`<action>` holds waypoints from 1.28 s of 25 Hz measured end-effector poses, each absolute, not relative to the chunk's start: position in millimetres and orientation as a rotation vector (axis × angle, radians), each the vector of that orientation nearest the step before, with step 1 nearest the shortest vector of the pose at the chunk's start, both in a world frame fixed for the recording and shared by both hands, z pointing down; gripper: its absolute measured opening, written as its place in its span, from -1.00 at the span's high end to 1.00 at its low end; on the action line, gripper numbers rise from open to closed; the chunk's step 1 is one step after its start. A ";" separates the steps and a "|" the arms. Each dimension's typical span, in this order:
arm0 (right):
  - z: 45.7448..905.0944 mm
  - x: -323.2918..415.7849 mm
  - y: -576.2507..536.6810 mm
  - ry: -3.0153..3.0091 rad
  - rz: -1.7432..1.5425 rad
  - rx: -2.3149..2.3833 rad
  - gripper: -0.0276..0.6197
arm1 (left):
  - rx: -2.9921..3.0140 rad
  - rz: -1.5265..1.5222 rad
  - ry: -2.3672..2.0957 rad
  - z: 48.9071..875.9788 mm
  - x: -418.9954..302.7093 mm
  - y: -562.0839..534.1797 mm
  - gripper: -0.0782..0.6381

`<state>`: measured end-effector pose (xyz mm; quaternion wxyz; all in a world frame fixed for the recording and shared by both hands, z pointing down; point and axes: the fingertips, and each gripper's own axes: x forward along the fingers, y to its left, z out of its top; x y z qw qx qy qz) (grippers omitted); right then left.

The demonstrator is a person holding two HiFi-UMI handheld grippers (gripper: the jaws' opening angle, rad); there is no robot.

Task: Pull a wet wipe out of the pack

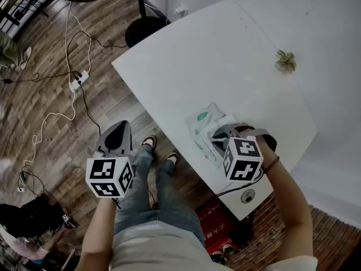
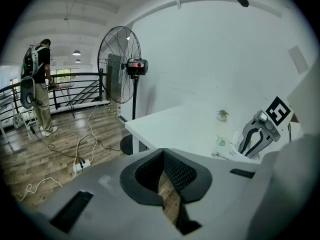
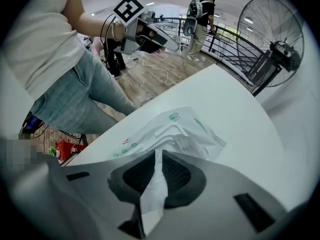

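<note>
Wooden floor point(image 1: 51, 95): below and ahead of the left jaws, with cables trailing across it.
Surface point(image 1: 225, 55): white. It lies under the right jaws, and ahead and to the right of the left jaws.
Standing fan point(image 2: 119, 71): on the floor ahead of the left jaws, past the far corner of the surface.
Left gripper point(image 2: 163, 151): held off the surface, over the floor beside the person's legs. The jaws are together at the tips with nothing between them.
Right gripper point(image 3: 158, 153): low over the near edge of the surface. The jaws are clamped on the wet wipe.
Wet wipe pack point(image 3: 170, 131): flat on the surface, just ahead of the right jaws. It is white and crinkled, with green print.
Wet wipe point(image 3: 154, 189): a white sheet running from the top of the pack back between the right jaws. Its free end hangs behind the pads.
Power strip point(image 1: 79, 79): on the floor, ahead and to the left of the left jaws.
Small plant point(image 1: 285, 61): on the surface, well beyond the pack and far ahead of the right jaws.
</note>
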<state>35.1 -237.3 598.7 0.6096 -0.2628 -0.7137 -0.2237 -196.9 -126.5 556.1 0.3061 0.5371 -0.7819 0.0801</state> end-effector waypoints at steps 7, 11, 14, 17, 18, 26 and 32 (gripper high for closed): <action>602.8 31.4 -237.8 -1.628 -0.531 -0.615 0.84 | 1.439 0.215 -2.053 557.8 -194.0 -130.0 0.77; 603.4 30.4 -238.1 -1.627 -0.518 -0.612 0.84 | 1.427 0.211 -2.050 559.9 -197.7 -127.9 0.77; 602.7 31.3 -236.7 -1.624 -0.513 -0.600 0.86 | 1.423 0.205 -2.053 557.6 -199.8 -125.4 0.77; 602.2 31.0 -235.8 -1.620 -0.505 -0.590 0.89 | 1.425 0.205 -2.058 554.0 -202.5 -124.8 0.77; 602.2 30.7 -236.1 -1.620 -0.501 -0.587 0.89 | 1.426 0.206 -2.059 553.1 -203.3 -125.0 0.77; 600.4 31.7 -237.0 -1.674 -0.429 -0.531 0.90 | 1.449 0.219 -2.060 546.7 -204.0 -126.0 0.77; 593.1 29.7 -239.1 -1.691 -0.410 -0.488 0.90 | 1.491 0.230 -2.053 536.6 -207.1 -133.5 0.77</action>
